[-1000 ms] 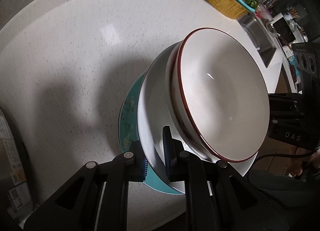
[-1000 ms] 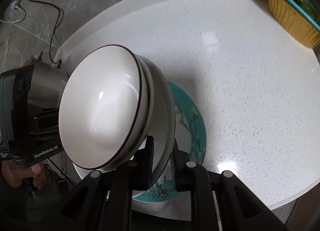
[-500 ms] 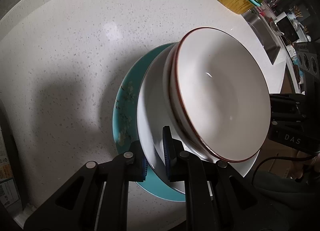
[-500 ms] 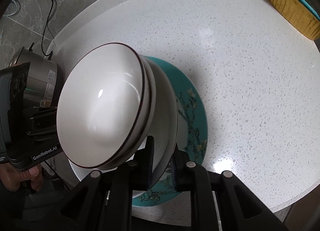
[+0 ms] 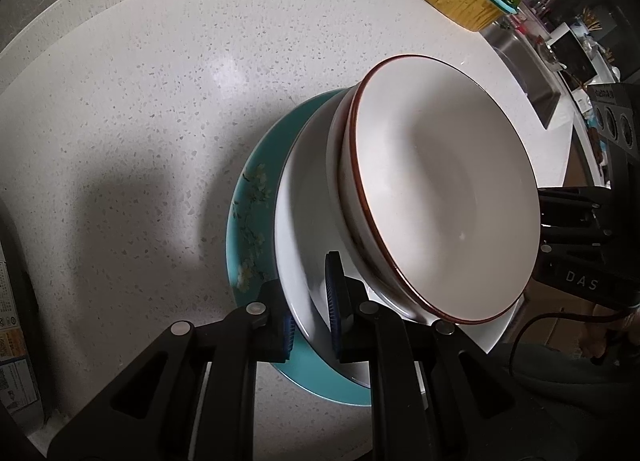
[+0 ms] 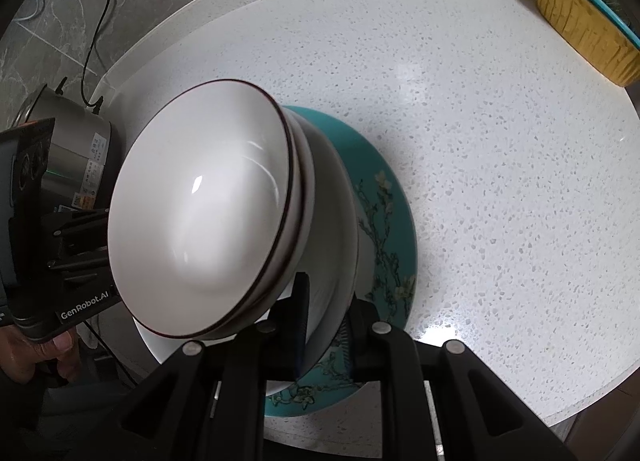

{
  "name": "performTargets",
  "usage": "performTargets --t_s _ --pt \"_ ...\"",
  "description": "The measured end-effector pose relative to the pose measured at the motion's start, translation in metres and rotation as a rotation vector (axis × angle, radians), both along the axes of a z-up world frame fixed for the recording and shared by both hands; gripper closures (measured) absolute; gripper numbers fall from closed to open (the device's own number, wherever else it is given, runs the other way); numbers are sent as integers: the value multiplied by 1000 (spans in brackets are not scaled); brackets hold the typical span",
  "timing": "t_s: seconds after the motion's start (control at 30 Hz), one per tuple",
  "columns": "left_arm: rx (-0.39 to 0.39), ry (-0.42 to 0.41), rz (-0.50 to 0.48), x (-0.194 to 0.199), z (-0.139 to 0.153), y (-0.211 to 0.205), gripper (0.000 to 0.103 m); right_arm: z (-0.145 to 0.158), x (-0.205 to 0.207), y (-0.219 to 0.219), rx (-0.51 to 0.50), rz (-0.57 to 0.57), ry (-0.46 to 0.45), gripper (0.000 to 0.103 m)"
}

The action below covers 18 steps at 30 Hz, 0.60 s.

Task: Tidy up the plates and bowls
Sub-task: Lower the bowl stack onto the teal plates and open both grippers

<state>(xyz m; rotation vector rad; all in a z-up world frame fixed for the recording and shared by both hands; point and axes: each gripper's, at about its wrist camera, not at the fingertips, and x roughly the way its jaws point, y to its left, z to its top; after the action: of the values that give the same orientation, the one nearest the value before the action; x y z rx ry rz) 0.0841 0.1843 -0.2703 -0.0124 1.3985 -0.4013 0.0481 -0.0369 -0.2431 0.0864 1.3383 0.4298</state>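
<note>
Two nested white bowls with brown rims (image 5: 440, 189) (image 6: 200, 213) sit on a white plate (image 5: 304, 221) (image 6: 336, 221). My left gripper (image 5: 310, 313) is shut on that plate's rim at one side. At the opposite side, my right gripper (image 6: 325, 325) is shut on the same rim. The stack hangs tilted, close over a teal flowered plate (image 5: 250, 221) (image 6: 388, 221) that lies on the white speckled counter (image 5: 140, 101). I cannot tell if the white plate touches the teal one. Each view shows the other gripper's black body beyond the bowls.
A yellow basket holding a teal colander of greens (image 5: 452, 1) (image 6: 580, 29) stands at the counter's far end. A steel cooker (image 6: 68, 149) with a cord stands on the left of the right wrist view. A sink (image 5: 532, 61) lies beyond the counter. A hand (image 6: 32, 353) holds the left gripper.
Both grippers have sunk with the plate and bowls toward the counter. The teal plate now shows larger and closer beneath the white plate. Both grips are unchanged.
</note>
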Motion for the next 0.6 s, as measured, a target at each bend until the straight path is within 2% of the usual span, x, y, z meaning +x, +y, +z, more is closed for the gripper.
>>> performTargets --t_s 0.23,0.33,0.43,0.6 --pt "-20 -29 19 -8 -1 5 88 -1 -6 0 5 -22 -19 83" --pt "-17 -49 25 -15 -1 10 74 0 -9 -1 3 -40 -33 76" --pt "-30 -79 22 -25 1 14 69 2 -15 -4 -17 -65 -49 65" --pt "-48 -99 22 -38 13 20 55 9 -27 -11 -19 -105 -64 56"
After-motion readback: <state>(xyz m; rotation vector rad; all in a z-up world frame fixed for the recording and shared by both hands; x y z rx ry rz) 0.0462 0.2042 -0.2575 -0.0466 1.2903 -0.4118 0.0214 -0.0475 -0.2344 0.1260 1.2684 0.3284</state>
